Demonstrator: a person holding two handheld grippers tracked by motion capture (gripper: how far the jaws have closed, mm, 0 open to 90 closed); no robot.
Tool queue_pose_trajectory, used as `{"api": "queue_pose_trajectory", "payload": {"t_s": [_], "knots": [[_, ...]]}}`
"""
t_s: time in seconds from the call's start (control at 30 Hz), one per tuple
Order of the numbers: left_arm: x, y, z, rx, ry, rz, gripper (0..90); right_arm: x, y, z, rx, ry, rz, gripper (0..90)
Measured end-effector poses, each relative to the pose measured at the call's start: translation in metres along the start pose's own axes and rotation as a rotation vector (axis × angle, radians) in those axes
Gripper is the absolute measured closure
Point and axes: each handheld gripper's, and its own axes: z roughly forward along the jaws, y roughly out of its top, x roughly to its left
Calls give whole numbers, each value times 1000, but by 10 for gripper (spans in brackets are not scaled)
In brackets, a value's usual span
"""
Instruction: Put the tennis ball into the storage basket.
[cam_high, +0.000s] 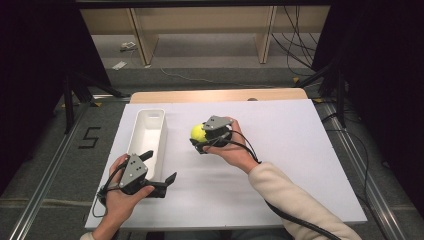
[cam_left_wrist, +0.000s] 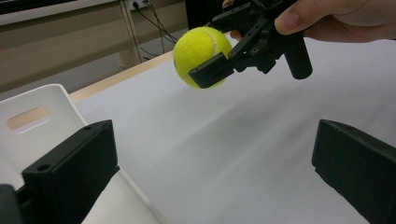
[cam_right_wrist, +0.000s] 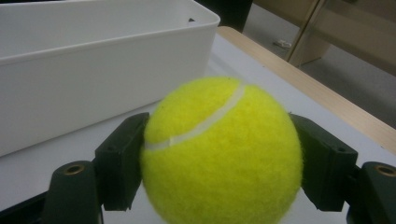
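Between the two black jaws of the right gripper (cam_high: 204, 141) sits the fuzzy yellow-green tennis ball (cam_right_wrist: 219, 151), one jaw pressed against each side, so the jaws are closed onto it at ball width. Seen from the left gripper view, the ball (cam_left_wrist: 201, 56) hangs clear above the white tabletop (cam_high: 280, 150), held off the surface. Its felt is bright and evenly coloured, with one curved white seam running across the upper face. The long white plastic bin (cam_high: 147, 137) stands just left of the ball. The left gripper (cam_high: 159, 170) rests near the bin's near end, jaws spread wide and holding nothing.
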Motion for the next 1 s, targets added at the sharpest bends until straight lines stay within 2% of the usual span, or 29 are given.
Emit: {"api": "queue_pose_trajectory", "payload": {"t_s": [1.0], "knots": [[0,0,0,-2,2,-2,0,6,5,-1,-9,13,-4,269]]}}
